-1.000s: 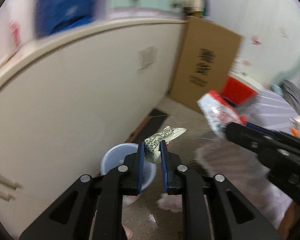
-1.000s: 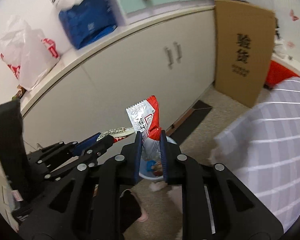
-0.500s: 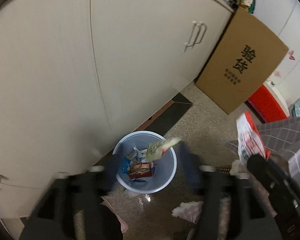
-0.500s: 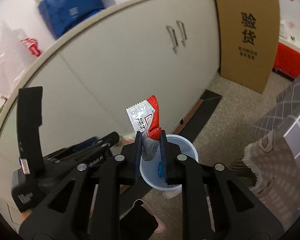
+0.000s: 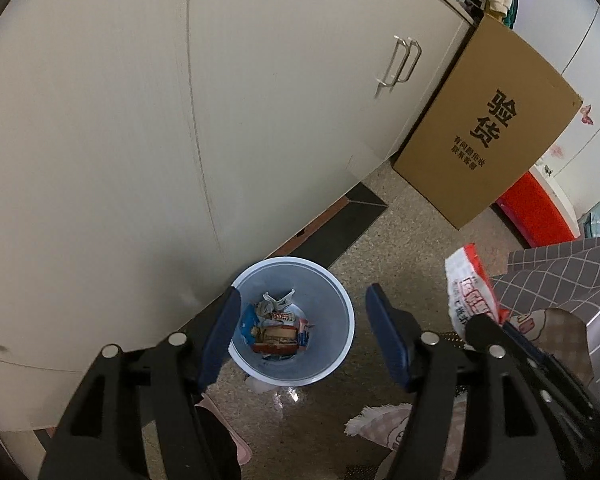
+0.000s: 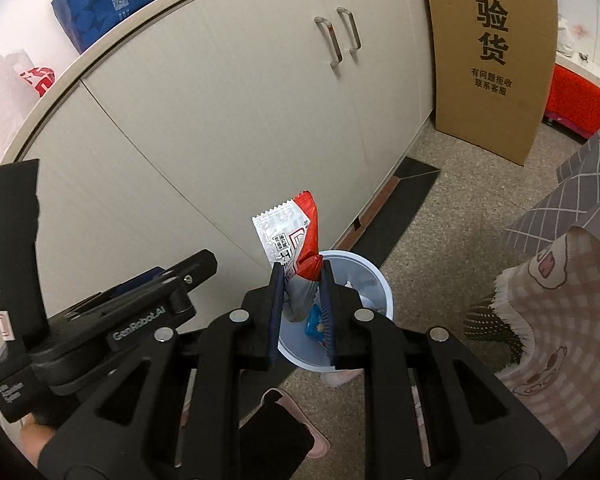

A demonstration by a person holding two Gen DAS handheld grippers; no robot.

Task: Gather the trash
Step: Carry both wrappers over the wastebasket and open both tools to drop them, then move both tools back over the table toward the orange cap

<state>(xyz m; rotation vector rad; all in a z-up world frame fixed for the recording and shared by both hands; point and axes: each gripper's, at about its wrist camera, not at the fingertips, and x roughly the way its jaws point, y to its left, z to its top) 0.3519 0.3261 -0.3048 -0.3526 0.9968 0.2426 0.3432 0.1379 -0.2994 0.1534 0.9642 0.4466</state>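
Note:
A pale blue trash bin [image 5: 334,292] stands on the floor against the cabinet, with several wrappers [image 5: 276,330] inside. My left gripper [image 5: 302,336] is open and empty, right above the bin. My right gripper [image 6: 300,296] is shut on a red and silver snack wrapper [image 6: 296,236], held above the bin's near rim [image 6: 380,280]. The wrapper also shows at the right of the left wrist view [image 5: 470,288]. The left gripper's body [image 6: 140,320] shows at the left of the right wrist view.
Beige cabinet doors [image 5: 280,100] rise behind the bin. A brown cardboard box [image 5: 488,128] leans at the cabinet's end, with a red container [image 5: 536,208] beyond. A grey checked cloth [image 5: 560,276] and a fringed pink cloth [image 6: 540,312] hang at the right. A pink slipper [image 6: 296,432] lies below.
My left gripper opened and let go of its patterned wrapper, which fell into the bin. Both grippers moved in over the bin. The right gripper stays shut on its wrapper.

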